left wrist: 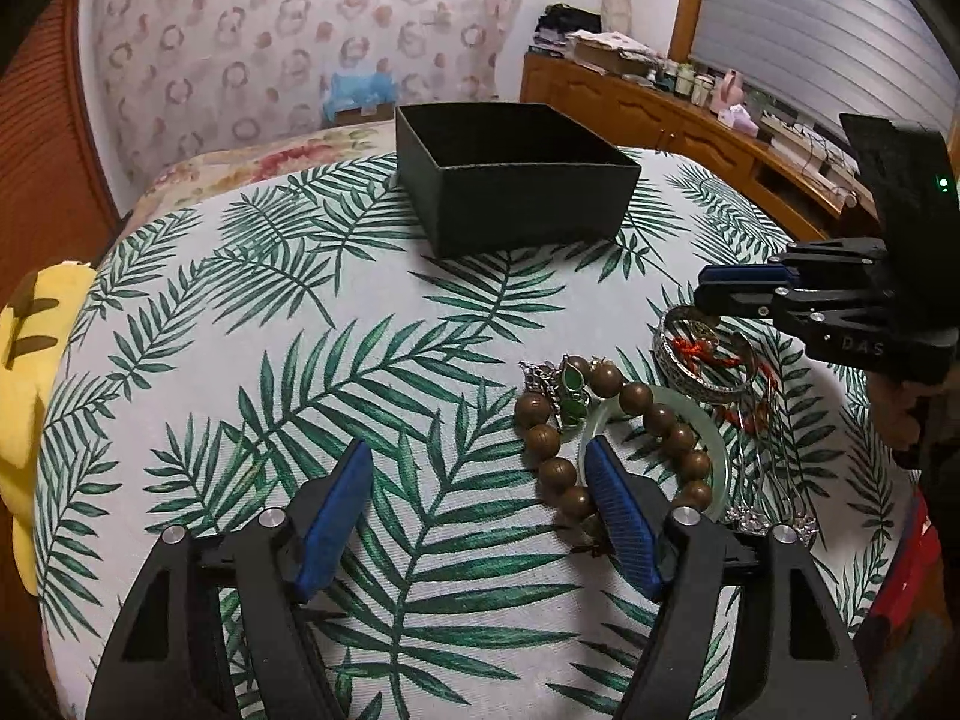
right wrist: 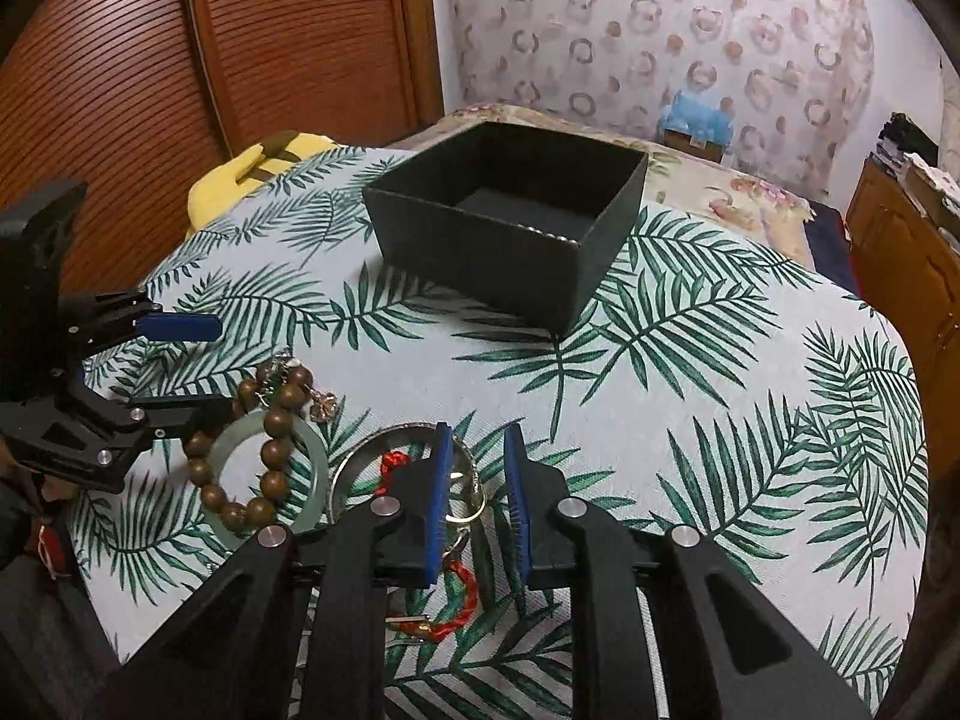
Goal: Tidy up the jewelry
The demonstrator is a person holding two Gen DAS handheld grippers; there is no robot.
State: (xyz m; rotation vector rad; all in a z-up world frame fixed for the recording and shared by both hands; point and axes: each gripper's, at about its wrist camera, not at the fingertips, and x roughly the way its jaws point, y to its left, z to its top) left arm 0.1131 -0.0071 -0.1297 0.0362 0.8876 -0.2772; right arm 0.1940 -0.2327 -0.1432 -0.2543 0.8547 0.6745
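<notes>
Left wrist view: the black box [left wrist: 516,174] sits on the leafy cloth [left wrist: 240,360], and from here you can't see inside it. The jewelry is piled just this side of the box: wooden beads [left wrist: 660,420], jade bangle [left wrist: 717,456], silver bangle [left wrist: 690,372]. The left gripper [left wrist: 477,474] is spread wide, holding nothing.

Right wrist view: this one looks into the box [right wrist: 510,204], and what shows of the floor is bare, so I'd say sorting has hardly started. The right gripper [right wrist: 477,456] is partly closed over the silver bangle's [right wrist: 360,450] rim, not clamped yet.
</notes>
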